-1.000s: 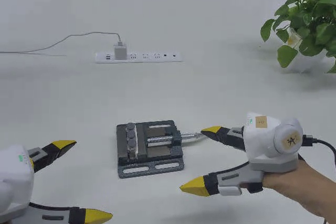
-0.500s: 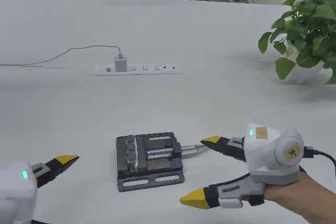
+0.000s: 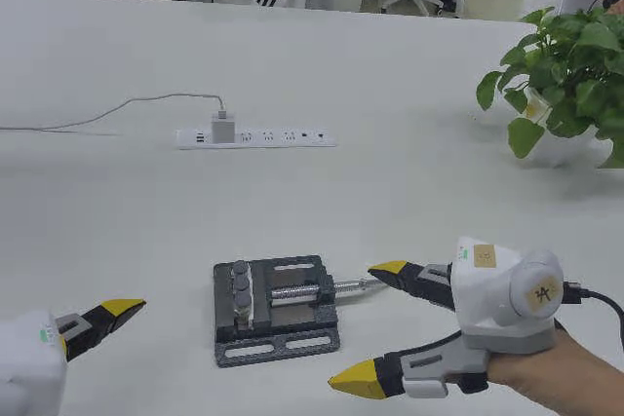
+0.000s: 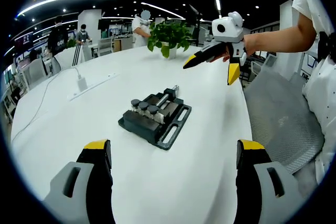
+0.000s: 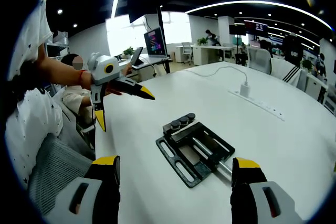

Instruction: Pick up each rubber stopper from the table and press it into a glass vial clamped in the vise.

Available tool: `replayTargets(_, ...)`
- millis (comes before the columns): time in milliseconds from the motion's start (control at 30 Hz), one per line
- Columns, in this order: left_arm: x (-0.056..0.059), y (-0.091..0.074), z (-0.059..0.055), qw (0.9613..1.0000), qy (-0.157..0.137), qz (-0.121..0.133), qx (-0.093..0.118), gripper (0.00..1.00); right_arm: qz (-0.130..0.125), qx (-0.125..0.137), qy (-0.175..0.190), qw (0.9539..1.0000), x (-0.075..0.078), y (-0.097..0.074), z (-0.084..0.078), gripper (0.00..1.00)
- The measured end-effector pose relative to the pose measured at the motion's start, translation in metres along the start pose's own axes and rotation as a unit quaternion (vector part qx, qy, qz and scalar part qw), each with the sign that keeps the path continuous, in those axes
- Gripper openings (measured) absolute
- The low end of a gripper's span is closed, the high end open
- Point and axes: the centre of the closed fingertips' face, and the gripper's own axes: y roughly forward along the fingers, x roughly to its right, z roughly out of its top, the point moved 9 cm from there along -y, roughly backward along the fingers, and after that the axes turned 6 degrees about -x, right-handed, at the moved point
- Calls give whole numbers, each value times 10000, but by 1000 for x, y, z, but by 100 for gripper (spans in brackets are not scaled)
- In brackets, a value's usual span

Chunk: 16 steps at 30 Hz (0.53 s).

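My left tool [image 4: 173,146] hangs low at the near left of the white tabletop [image 3: 409,94], its yellow-tipped jaws spread wide and grasping nothing. My right tool [image 3: 369,325] is off to the right of the vise [image 3: 276,311], also released, jaws wide apart and empty; its upper jaw tip sits just beside the end of the vise's screw [image 3: 353,285], and I cannot tell whether they touch. The dark vise rests flat on the tabletop between my two tools, nearer the right one. Three dark round stoppers [image 3: 240,284] stand in a row along the vise's left end, seated on the vials [image 3: 242,315] clamped there; the glass under them is mostly hidden by the vise. Further back on the tabletop, well apart from the vise, lies a white power strip [image 3: 255,137] with a charger [image 3: 223,128] plugged in near its left end and a thin cable [image 3: 107,114] trailing off to the left. A leafy plant [image 3: 570,85] stands at the far right.
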Motion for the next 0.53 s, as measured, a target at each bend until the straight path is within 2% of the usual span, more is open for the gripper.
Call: replayTargets(533,-1,1,1,10000,22,-29,-10,99,-15,18,-23,10000,2,-1,3,86)
